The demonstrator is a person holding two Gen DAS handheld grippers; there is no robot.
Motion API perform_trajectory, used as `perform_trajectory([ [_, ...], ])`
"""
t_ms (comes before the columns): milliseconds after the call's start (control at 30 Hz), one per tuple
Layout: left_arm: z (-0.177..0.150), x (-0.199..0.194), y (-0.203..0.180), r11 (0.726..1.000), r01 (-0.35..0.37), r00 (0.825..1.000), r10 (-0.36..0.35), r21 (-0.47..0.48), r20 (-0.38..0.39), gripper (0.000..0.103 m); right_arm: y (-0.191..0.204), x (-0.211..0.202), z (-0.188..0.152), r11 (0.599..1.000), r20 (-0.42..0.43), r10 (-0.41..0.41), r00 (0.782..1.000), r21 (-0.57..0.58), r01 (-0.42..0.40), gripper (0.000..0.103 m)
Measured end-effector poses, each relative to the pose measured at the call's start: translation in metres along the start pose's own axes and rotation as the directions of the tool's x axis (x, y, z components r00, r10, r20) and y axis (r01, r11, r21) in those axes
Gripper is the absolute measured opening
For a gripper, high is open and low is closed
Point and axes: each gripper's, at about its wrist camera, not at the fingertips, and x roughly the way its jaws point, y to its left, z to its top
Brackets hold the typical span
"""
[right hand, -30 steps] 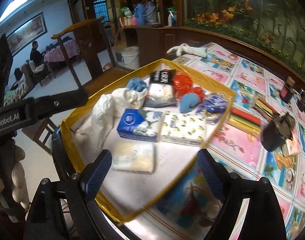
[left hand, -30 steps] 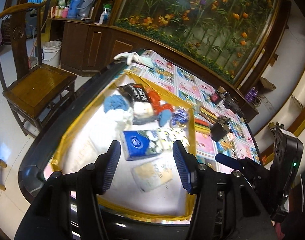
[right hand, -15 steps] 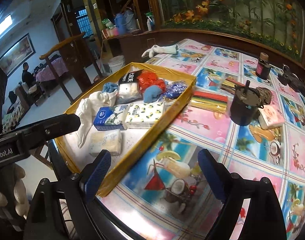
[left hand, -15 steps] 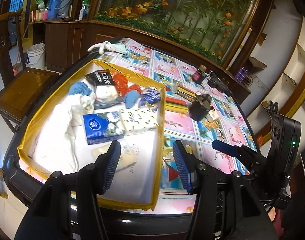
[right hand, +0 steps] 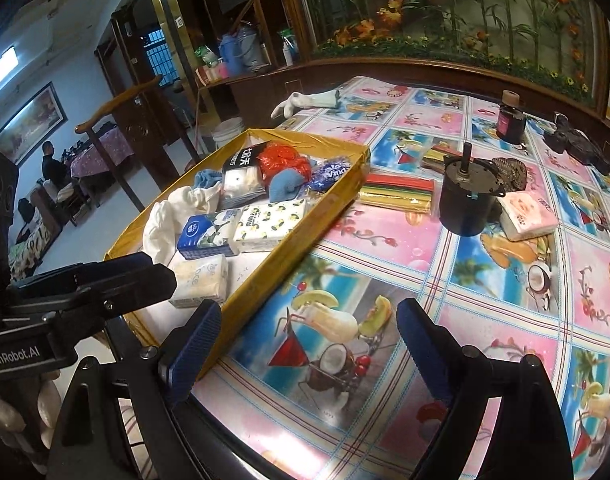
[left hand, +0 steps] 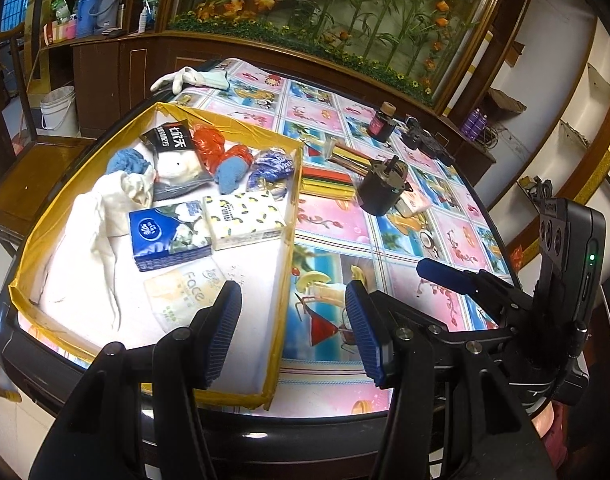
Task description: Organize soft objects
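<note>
A yellow-taped tray (left hand: pixel 291 216) (right hand: pixel 337 196) on the table holds several soft things: a blue tissue pack (left hand: pixel 167 236) (right hand: pixel 205 232), a lemon-print tissue pack (left hand: pixel 243 220) (right hand: pixel 271 220), a cream face-tissue pack (left hand: pixel 183 292) (right hand: pixel 201 280), a white cloth (left hand: pixel 85 240), blue and red bundles and a black-labelled bag (left hand: pixel 175 152). My left gripper (left hand: pixel 293 328) hovers open and empty over the tray's near right corner. Beside it over the tablecloth, my right gripper (right hand: pixel 309 352) stands wide open and empty. A pink tissue pack (right hand: pixel 527 216) lies outside the tray, behind a dark motor (right hand: pixel 467 200).
Coloured sticks (right hand: pixel 397 196) lie next to the tray. A dark bottle (right hand: pixel 511 120), black clutter (right hand: pixel 577 144) and a white glove (right hand: pixel 305 102) sit farther back. A wooden chair (left hand: pixel 21 184) stands left of the table. A person sits in the far room.
Both grippers have swung to the right, from over the tray's middle toward its right edge and the patterned tablecloth. Neither has taken hold of anything; the objects lie unmoved.
</note>
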Motion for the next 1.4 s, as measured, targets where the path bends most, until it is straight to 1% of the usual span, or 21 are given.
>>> perform_trajectory([
  [300, -0.001, 0.007, -0.014, 1.000, 0.011, 1.000, -0.010, 0.020, -0.018, 0.053, -0.012, -0.002, -0.004, 1.000, -0.001, -0.007, 1.000, 0.016, 0.007, 0.090],
  [467, 0.002, 0.014, -0.021, 0.999, 0.028, 0.999, -0.027, 0.025, -0.034, 0.053, -0.030, -0.005, -0.005, 0.999, 0.000, -0.023, 1.000, 0.047, 0.023, 0.090],
  [567, 0.004, 0.019, -0.022, 0.999, 0.026, 0.999, -0.025, 0.028, -0.040, 0.053, -0.047, -0.008, -0.005, 0.996, -0.002, -0.047, 0.999, 0.077, 0.047, 0.090],
  [700, 0.009, 0.031, -0.022, 0.999, 0.031, 0.997, -0.029, 0.025, -0.066, 0.053, -0.077, -0.012, -0.005, 0.988, -0.010, -0.090, 0.996, 0.126, 0.090, 0.090],
  [833, 0.017, 0.043, -0.024, 0.999, 0.033, 0.997, -0.030, 0.038, -0.075, 0.053, -0.116, -0.019, -0.003, 0.969, -0.012, -0.145, 0.989, 0.201, 0.144, 0.090],
  [900, 0.023, 0.053, -0.027, 0.998, 0.035, 0.996, -0.031, 0.049, -0.087, 0.053, -0.138, -0.021, -0.001, 0.953, -0.019, -0.156, 0.988, 0.258, 0.155, 0.090],
  [1033, 0.040, 0.078, -0.038, 0.995, 0.056, 0.992, -0.046, 0.084, -0.117, 0.052, -0.171, -0.023, 0.002, 0.922, -0.015, -0.155, 0.988, 0.357, 0.150, 0.090],
  [1133, 0.055, 0.093, -0.048, 0.992, 0.091, 0.988, -0.078, 0.090, -0.134, 0.052, -0.191, -0.020, 0.004, 0.898, -0.011, -0.170, 0.985, 0.411, 0.160, 0.090],
  [1267, 0.089, 0.113, -0.054, 0.988, 0.131, 0.983, -0.119, 0.077, -0.138, 0.052, -0.212, -0.014, 0.015, 0.873, -0.019, -0.186, 0.982, 0.455, 0.174, 0.090],
  [1400, 0.129, 0.141, -0.059, 0.990, 0.127, 0.981, -0.116, 0.061, -0.156, 0.052, -0.226, 0.001, 0.035, 0.853, -0.011, -0.186, 0.982, 0.494, 0.167, 0.090],
])
